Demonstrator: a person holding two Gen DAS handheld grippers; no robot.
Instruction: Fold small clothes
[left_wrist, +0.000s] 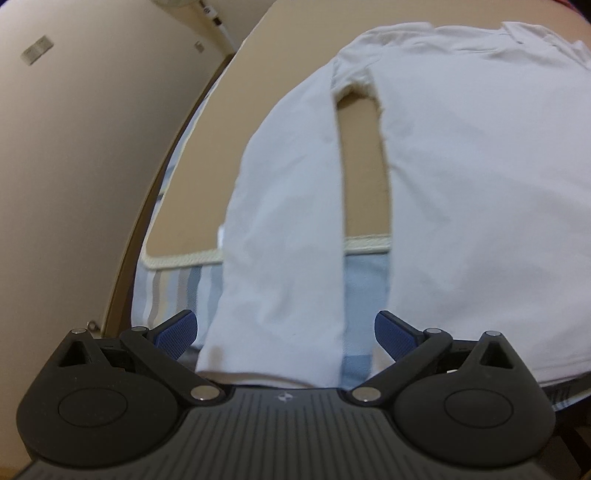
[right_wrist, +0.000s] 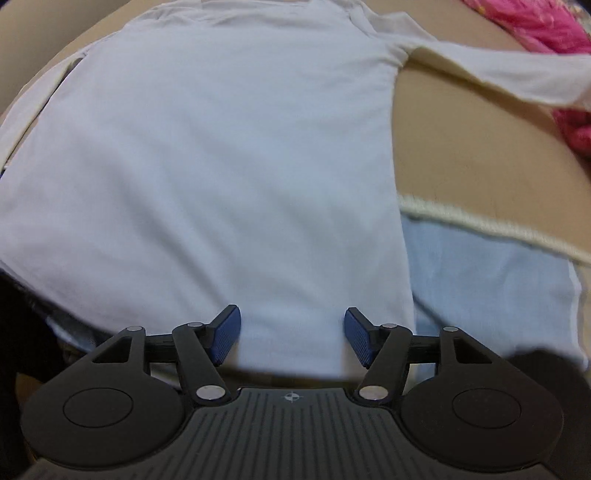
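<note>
Your left gripper (left_wrist: 286, 334) stands fully spread over the sleeve of the white long-sleeved cotton shirt (left_wrist: 461, 177), clamping nothing. Your right gripper (right_wrist: 292, 338) is parted above the hem. The shirt lies flat on the tan bed cover (right_wrist: 480, 147); its far sleeve runs out of frame.

- A tan bed surface (left_wrist: 280, 77), edged along its near side by cream piping (right_wrist: 491, 225).
- Light blue fabric (right_wrist: 480, 280) hangs below the piping; at the left it turns striped (left_wrist: 177, 291).
- A beige wall (left_wrist: 74, 166) stands at far left.
- Bright pink cloth (right_wrist: 543, 26) lies at far right.
</note>
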